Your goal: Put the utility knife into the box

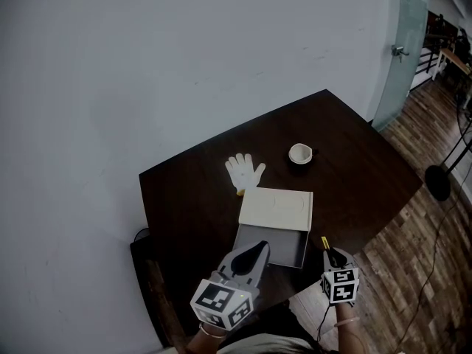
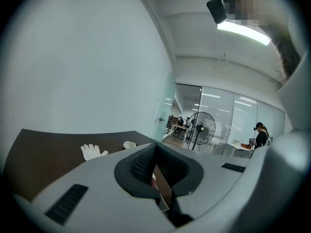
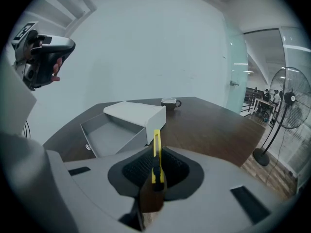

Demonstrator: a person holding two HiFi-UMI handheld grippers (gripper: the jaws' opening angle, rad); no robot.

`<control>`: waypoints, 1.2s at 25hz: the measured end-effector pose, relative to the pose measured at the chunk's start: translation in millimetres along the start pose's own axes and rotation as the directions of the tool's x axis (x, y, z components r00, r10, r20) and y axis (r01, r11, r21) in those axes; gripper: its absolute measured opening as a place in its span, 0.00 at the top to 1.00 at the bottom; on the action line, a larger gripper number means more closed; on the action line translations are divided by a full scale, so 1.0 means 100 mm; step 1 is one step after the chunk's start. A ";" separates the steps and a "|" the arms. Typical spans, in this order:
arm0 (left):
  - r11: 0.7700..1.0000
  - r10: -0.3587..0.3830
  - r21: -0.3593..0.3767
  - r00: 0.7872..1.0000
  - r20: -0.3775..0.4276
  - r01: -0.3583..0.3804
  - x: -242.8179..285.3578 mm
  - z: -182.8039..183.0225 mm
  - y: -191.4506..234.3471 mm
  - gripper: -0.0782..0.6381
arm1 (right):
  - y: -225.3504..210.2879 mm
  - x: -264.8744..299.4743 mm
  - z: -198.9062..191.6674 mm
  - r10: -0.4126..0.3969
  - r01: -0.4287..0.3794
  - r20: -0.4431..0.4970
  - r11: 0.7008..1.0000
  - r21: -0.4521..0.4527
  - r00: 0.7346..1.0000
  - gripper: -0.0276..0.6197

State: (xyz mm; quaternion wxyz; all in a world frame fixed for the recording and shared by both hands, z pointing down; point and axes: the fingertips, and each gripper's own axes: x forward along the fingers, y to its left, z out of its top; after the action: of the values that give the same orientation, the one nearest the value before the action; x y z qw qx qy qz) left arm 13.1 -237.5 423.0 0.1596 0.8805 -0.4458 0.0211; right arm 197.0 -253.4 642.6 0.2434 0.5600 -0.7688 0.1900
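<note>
An open box sits mid-table: a grey tray (image 1: 259, 244) with its cream lid (image 1: 276, 207) resting over the far end. In the right gripper view the tray (image 3: 104, 130) and lid (image 3: 138, 114) lie just ahead and to the left. My right gripper (image 1: 330, 255) is at the table's near edge, right of the tray, shut on a yellow utility knife (image 3: 156, 141) that sticks out forward between the pads. The knife's yellow tip (image 1: 324, 242) shows in the head view. My left gripper (image 1: 252, 254) hovers over the tray's near end, jaws shut, holding nothing.
A white glove (image 1: 245, 172) and a small cup (image 1: 300, 153) lie on the dark table (image 1: 354, 175) beyond the box. A black chair (image 1: 151, 271) stands at the near left. A standing fan (image 3: 286, 106) and a glass door are off to the right, on wooden floor.
</note>
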 end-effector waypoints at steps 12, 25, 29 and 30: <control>1.000 -0.009 0.008 0.999 0.035 0.009 -0.27 0.03 -0.12 0.87 | 0.13 -0.34 0.13 -0.015 0.015 0.067 1.000 0.005 0.998 0.87; 1.000 0.015 0.007 0.997 0.077 -0.016 -0.59 0.12 -0.02 0.87 | 0.45 -0.39 0.31 0.018 -0.014 0.091 0.999 -0.044 0.996 0.87; 0.999 0.037 0.001 0.996 0.086 -0.037 -0.68 0.14 0.05 0.87 | 0.59 -0.33 0.38 0.051 -0.045 0.092 0.997 -0.061 0.994 0.87; 0.999 0.042 -0.001 0.995 0.088 -0.043 -0.71 0.14 0.07 0.87 | 0.63 -0.32 0.39 0.059 -0.053 0.092 0.996 -0.066 0.994 0.87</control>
State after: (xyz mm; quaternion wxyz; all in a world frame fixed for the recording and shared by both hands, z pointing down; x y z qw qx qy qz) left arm -36.5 -190.5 398.6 0.1390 0.8710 -0.4710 -0.0140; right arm 138.9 -232.6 590.9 0.2195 0.5386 -0.8004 0.1455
